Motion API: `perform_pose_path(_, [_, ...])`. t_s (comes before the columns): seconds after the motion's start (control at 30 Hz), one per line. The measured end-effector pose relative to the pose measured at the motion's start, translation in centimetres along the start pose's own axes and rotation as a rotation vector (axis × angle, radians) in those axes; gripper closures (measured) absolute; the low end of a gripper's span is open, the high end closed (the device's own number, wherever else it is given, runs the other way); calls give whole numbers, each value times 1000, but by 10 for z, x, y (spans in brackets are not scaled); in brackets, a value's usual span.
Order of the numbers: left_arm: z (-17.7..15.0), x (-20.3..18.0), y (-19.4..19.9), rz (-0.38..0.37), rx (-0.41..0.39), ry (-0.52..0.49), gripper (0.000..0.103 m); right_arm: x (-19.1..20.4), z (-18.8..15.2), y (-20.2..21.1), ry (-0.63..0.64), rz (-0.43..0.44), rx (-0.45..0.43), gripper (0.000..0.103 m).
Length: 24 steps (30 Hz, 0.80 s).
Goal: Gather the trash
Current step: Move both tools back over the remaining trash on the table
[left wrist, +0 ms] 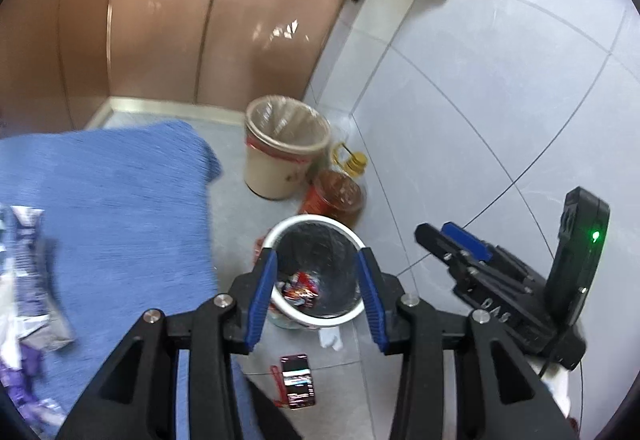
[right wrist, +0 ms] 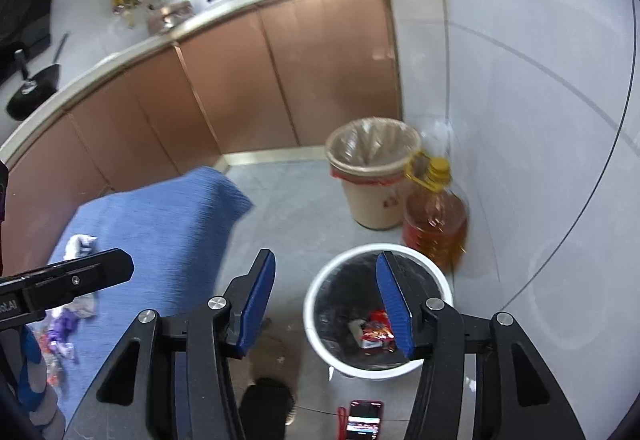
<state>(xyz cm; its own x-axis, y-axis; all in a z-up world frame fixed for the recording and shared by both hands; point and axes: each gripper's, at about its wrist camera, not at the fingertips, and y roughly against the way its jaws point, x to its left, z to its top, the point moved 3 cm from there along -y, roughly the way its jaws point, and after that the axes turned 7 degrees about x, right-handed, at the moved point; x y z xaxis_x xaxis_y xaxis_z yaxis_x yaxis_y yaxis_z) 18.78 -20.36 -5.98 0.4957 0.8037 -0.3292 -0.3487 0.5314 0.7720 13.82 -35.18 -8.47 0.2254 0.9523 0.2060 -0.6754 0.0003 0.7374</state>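
A white trash bin point(left wrist: 352, 236) with a black liner stands on the grey floor, with colourful wrappers point(left wrist: 300, 288) at its bottom; it also shows in the right wrist view point(right wrist: 320, 288), wrappers point(right wrist: 376, 332) inside. My left gripper point(left wrist: 316, 300) is open and empty above the bin. My right gripper point(right wrist: 326, 308) is open and empty above the bin's left rim; it shows in the left wrist view point(left wrist: 452, 240). More wrappers point(left wrist: 28, 260) lie on the blue cloth point(left wrist: 120, 200), also seen in the right wrist view point(right wrist: 64, 332).
A beige bin point(left wrist: 280, 152) with a clear liner and an oil bottle point(left wrist: 340, 192) stand behind the white bin by the wall. A phone point(left wrist: 298, 380) lies on the floor in front of it. Brown cabinets point(left wrist: 160, 32) run along the back.
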Motion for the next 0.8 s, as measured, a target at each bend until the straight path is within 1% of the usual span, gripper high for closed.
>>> perform_pose_path(0.2, [-25,29,67,61,-82,2,63,47,0,41,62,51,-60,50])
perform_pose_path(0.43, [-54,64,135,114,-160,34,63,89,-5,85,112,106,-111,48])
perform_pose_path(0.63, [-79,85,185,160,-217,51,63,116,-13,111,155,130,-136,47])
perform_pose_path(0.8, [-98,98,214,191,-247,79,63,138,-22,135,191,149,-159,47])
